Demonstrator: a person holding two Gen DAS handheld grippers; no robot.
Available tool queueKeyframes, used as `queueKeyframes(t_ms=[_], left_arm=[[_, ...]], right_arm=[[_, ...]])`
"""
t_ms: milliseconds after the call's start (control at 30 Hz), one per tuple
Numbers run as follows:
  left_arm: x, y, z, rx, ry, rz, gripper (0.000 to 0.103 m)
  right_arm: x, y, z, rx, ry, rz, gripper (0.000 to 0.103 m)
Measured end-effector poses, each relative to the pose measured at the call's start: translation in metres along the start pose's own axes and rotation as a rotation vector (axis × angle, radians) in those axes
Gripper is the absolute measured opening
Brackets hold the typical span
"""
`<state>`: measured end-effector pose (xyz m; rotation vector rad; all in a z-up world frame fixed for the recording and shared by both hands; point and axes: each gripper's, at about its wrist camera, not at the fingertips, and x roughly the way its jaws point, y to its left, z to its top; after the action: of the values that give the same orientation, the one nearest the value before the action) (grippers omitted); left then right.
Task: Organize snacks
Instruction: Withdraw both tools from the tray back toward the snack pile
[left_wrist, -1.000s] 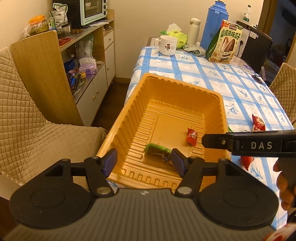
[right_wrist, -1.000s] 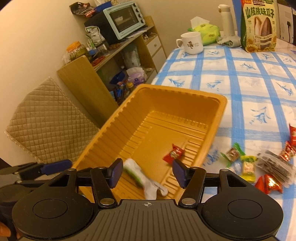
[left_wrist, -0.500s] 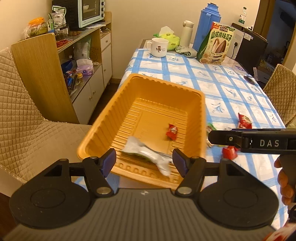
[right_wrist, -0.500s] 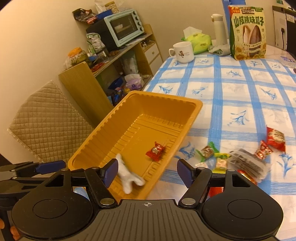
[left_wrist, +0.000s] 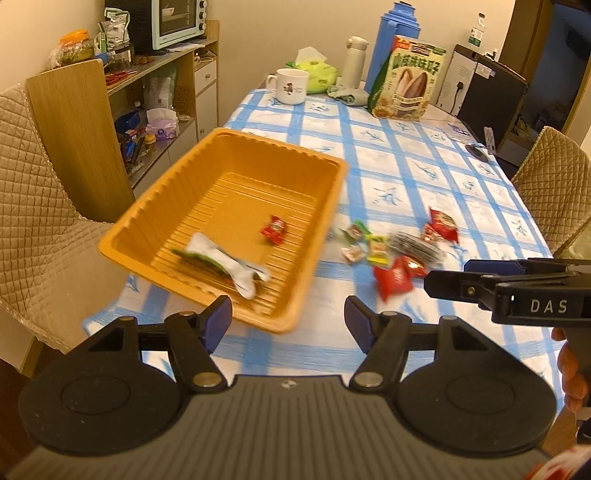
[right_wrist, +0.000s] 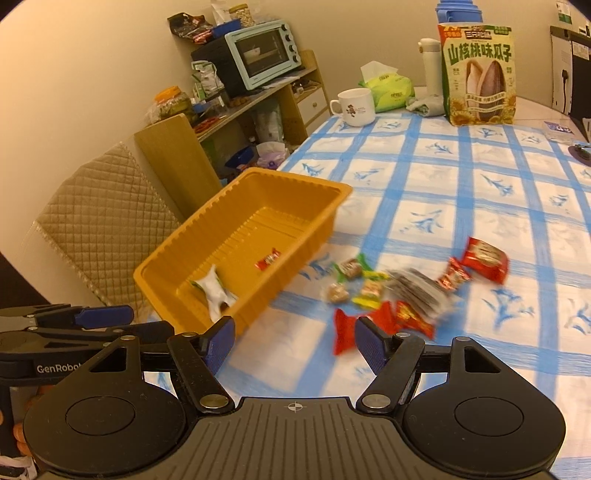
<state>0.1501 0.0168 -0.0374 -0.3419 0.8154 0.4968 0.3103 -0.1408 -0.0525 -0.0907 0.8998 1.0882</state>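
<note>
At the left edge of the surface (left_wrist: 406, 177) sits the orange tray (left_wrist: 325, 229), its near-left corner reaching past the cloth, and it holds only a white-and-green packet (left_wrist: 225, 264) at its near end and one red candy (left_wrist: 274, 229) mid-floor. The left gripper (left_wrist: 288, 319) hovers just in front of the tray's near rim with its jaws apart and nothing between them. To the right of the tray, near the surface's front edge, lies the loose pile of snacks (right_wrist: 388, 295): small green and yellow wrapped sweets, a dark crinkled packet, and several red sachets, blurred in both views. The right gripper (right_wrist: 294, 341) hangs above the closest red sachet (right_wrist: 345, 330) with its jaws apart and empty. The step in hand appears to be fetching the next snack; doing it well likely means dropping over that single sachet, pinching across its narrow middle, and not dragging neighbours. The wrappers look thin, glossy and slippery, so a centred, firm pinch should serve.
</note>
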Motion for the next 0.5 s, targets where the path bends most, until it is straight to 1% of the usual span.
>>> queueKeyframes(t_ms=[200,500], left_arm=[[-0.001,-0.034,-0.014,0.001,0.005,-0.009,0.065],[0.009,-0.079,-0.031,0.016,0.013,-0.018,0.065]], right_arm=[[-0.023,-0.029,-0.017,-0.007,0.016,-0.019,0.071],[-0.049,-0.076,-0.035,0.013,0.030,-0.052,0.071]])
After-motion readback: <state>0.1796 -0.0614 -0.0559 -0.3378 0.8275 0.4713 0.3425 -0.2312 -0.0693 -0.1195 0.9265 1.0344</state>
